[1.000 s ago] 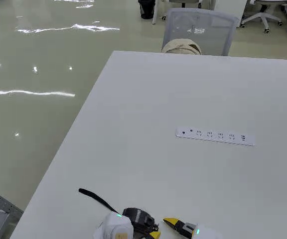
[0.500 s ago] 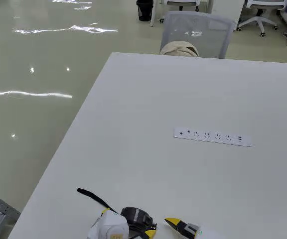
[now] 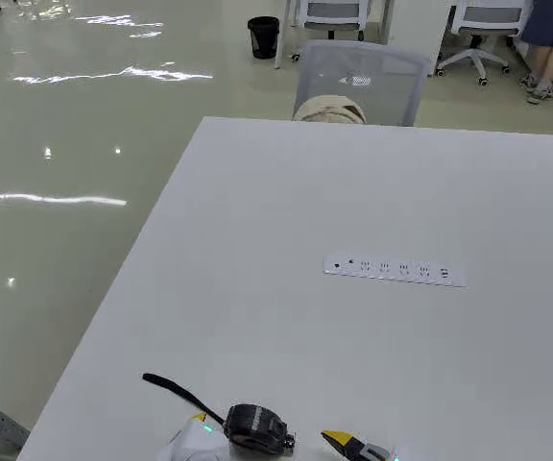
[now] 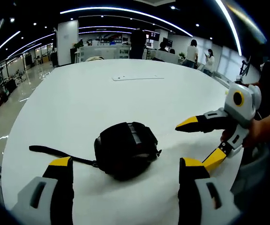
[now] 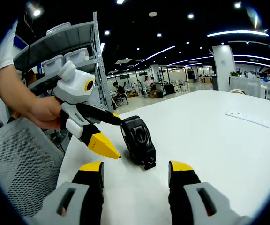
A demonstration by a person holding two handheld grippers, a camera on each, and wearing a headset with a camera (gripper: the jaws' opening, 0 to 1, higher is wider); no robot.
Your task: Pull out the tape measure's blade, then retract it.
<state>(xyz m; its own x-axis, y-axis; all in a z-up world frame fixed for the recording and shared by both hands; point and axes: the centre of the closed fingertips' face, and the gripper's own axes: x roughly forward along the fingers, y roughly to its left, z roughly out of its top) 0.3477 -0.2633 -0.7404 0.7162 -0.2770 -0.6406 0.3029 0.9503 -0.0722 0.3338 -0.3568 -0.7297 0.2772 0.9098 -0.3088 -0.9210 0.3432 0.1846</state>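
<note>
A black tape measure (image 3: 254, 428) lies near the front edge of the white table (image 3: 353, 192), its black wrist strap (image 3: 176, 391) trailing to the left. No blade is drawn out. In the left gripper view the tape measure (image 4: 125, 149) sits just ahead of my open left gripper (image 4: 125, 164), between the lines of its jaws. My right gripper (image 5: 137, 168) is open too, with the tape measure (image 5: 139, 140) a short way in front of it. The left gripper (image 5: 112, 135) straddles the case from the left in the right gripper view. The right gripper (image 4: 205, 140) stands apart at the right.
A white power strip (image 3: 394, 271) lies mid-table. A grey mesh chair (image 3: 358, 82) with a beige item on it stands at the far edge. The table's left edge (image 3: 113, 307) drops to a glossy floor. Metal shelving (image 5: 74, 51) stands behind the left gripper.
The head camera has tilted, so the whole scene has shifted. The tape measure has stayed put, and both grippers sit slightly lower in the frame, still open.
</note>
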